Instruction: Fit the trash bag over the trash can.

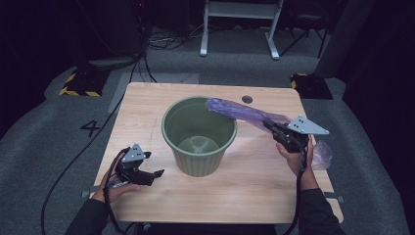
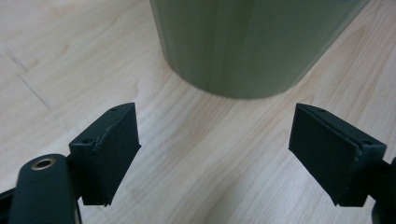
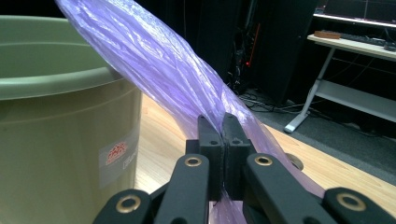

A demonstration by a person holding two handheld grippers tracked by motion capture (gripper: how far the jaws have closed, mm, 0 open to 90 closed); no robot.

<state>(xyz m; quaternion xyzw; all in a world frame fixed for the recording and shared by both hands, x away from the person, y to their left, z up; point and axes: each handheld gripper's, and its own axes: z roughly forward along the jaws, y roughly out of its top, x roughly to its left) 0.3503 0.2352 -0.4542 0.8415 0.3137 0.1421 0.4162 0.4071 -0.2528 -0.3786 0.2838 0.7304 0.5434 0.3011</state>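
High view shows your right gripper (image 1: 270, 126) clamped on the bag (image 1: 240, 111), left gripper (image 1: 155, 174) open and empty; a tug could tip the bin (image 1: 199, 134).

— High view: fixed above the near edge of the table (image 1: 147, 98), facing forward and down; whole tabletop covered, dark room floor beyond.

— Gripper views?

— Left gripper view: low, close to the tabletop, aimed at the base of the green bucket (image 2: 243, 42). Right gripper view: near-level, close beside the bucket wall, facing the far room. Shared by all three: bucket and tabletop.
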